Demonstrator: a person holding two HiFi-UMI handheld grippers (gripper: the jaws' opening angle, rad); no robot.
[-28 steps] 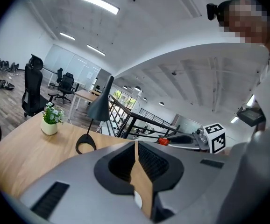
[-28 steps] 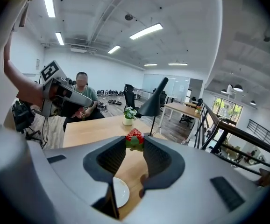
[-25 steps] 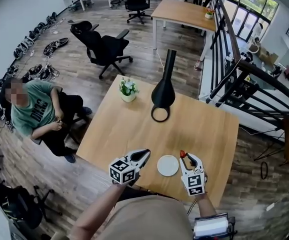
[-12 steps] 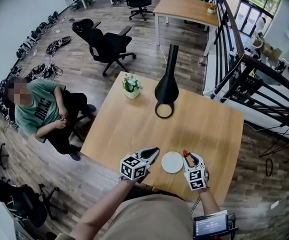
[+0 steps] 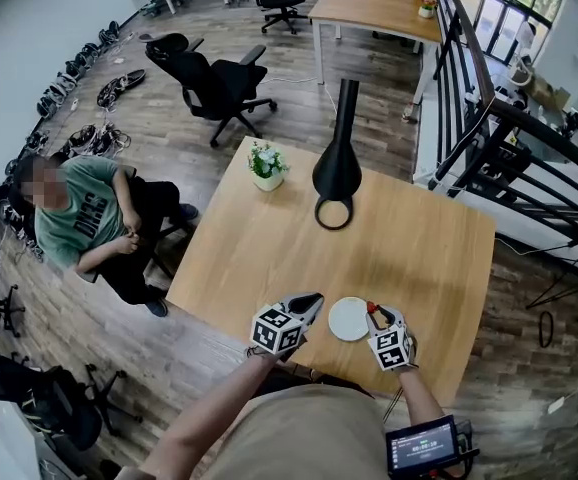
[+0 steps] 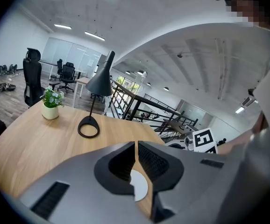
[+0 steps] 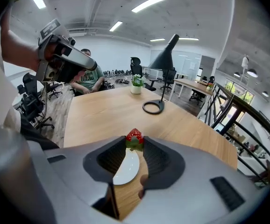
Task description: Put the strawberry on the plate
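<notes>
A red strawberry [image 7: 134,136] with green leaves is pinched at the tips of my right gripper [image 7: 134,141], which is shut on it. In the head view the strawberry [image 5: 371,308] and right gripper [image 5: 376,313] hang just right of the small white plate [image 5: 348,319] near the table's front edge. Between the right jaws I see the plate [image 7: 125,168] below. My left gripper [image 5: 312,299] is shut with nothing in it, left of the plate. Its jaws meet in the left gripper view [image 6: 136,146], with the plate [image 6: 139,188] showing beneath.
On the wooden table [image 5: 389,238] stand a black lamp [image 5: 337,173] and a small potted plant [image 5: 267,164] at the far side. A seated person [image 5: 84,223] is left of the table. Office chairs [image 5: 219,83] and a black railing [image 5: 489,138] lie beyond.
Both grippers have sunk toward the table near the plate. The right one still carries the strawberry; the left stays shut.
</notes>
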